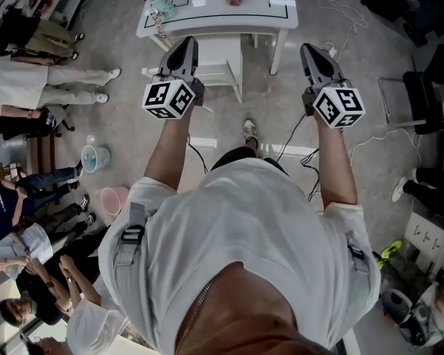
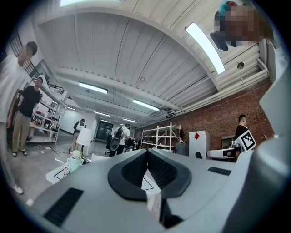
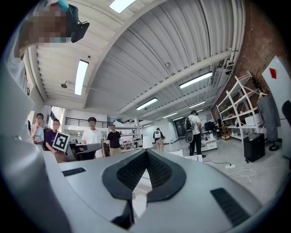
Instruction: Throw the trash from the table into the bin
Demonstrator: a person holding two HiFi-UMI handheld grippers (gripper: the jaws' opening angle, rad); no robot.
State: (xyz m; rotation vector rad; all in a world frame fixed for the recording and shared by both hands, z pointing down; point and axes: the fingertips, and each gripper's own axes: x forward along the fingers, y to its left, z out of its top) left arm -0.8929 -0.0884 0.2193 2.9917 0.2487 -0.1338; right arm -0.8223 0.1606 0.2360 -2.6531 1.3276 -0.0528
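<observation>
Tools both closed and empty: left tool (image 1: 187, 41) and right tool (image 1: 310, 50) point level toward the white worktop (image 1: 208, 26) ahead. A small greenish item (image 1: 164, 7) sits at the worktop's left end. Blue bucket (image 1: 95, 158) and pink bucket (image 1: 114, 201) stand on the floor, well off left.

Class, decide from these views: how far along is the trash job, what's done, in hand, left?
Done: nothing visible; a greenish item lies on the white table. In hand: nothing, the left tool and right tool are shut, empty, short of the table. Left: every pickup and drop.
</observation>
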